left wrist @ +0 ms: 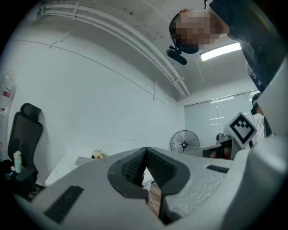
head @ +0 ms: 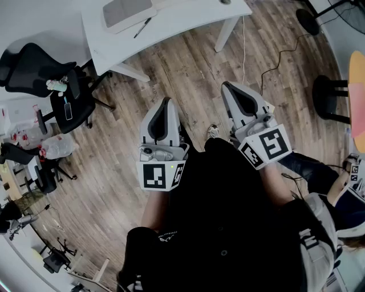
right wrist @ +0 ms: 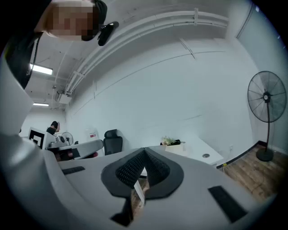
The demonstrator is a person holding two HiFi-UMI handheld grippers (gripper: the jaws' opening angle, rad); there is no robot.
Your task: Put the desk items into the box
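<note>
The wooden floor (head: 171,74) fills most of the head view, and the person stands on it well apart from the white desk (head: 188,20), which lies at the top of that view. A black office chair (head: 51,74) stands off to the left and a standing fan (right wrist: 266,105) by the far wall.

Both tools are held close against the body and point out towards the desk. That reads as a carrying posture, not a reach, so I judge the task has not yet got going.

The left gripper (head: 167,101) has its ribbed pads pressed together at the tips, with only floor showing through the slit behind them. The right gripper (head: 228,86) is likewise closed tip to tip and carries nothing.

On the desk near its left end sits a shallow, pale grey box (head: 126,11), rectangular with rounded corners. Just beside it lies a slim dark pen (head: 142,27), set at a slant near the desk edge. It is thin and low, so it would need a careful pinch across its barrel.
</note>
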